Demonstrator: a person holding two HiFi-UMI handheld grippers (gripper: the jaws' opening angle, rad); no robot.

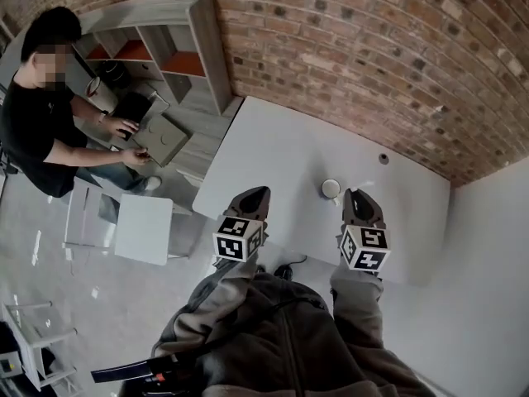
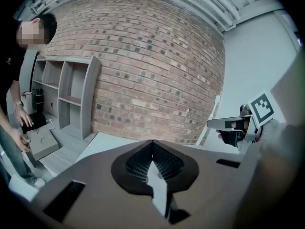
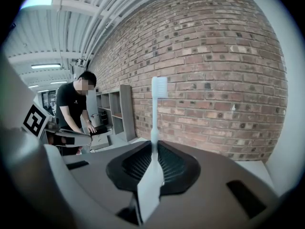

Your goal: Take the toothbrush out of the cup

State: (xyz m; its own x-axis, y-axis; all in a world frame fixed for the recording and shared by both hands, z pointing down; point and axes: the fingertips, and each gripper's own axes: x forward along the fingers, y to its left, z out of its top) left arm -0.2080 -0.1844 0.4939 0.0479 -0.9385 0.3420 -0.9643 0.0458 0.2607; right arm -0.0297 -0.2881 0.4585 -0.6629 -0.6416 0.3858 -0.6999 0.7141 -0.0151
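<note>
A white toothbrush point(image 3: 155, 123) stands upright between the jaws of my right gripper point(image 3: 153, 149), bristle head on top against the brick wall. The jaws are shut on its handle. From the left gripper view the same toothbrush point(image 2: 213, 117) shows as a slanted white stick at the tip of the right gripper point(image 2: 228, 124). A small white cup point(image 1: 331, 188) sits on the white table point(image 1: 273, 147), just left of the right gripper point(image 1: 358, 197) and apart from it. My left gripper point(image 1: 250, 198) hovers over the table's near edge, and its jaws point(image 2: 152, 144) are shut with nothing between them.
A brick wall point(image 1: 355, 48) runs behind the table. A person point(image 1: 37, 114) works at a grey shelf unit point(image 1: 173, 40) at the far left. A white stool point(image 1: 145, 226) stands left of the table. A small dark hole point(image 1: 383, 159) marks the tabletop.
</note>
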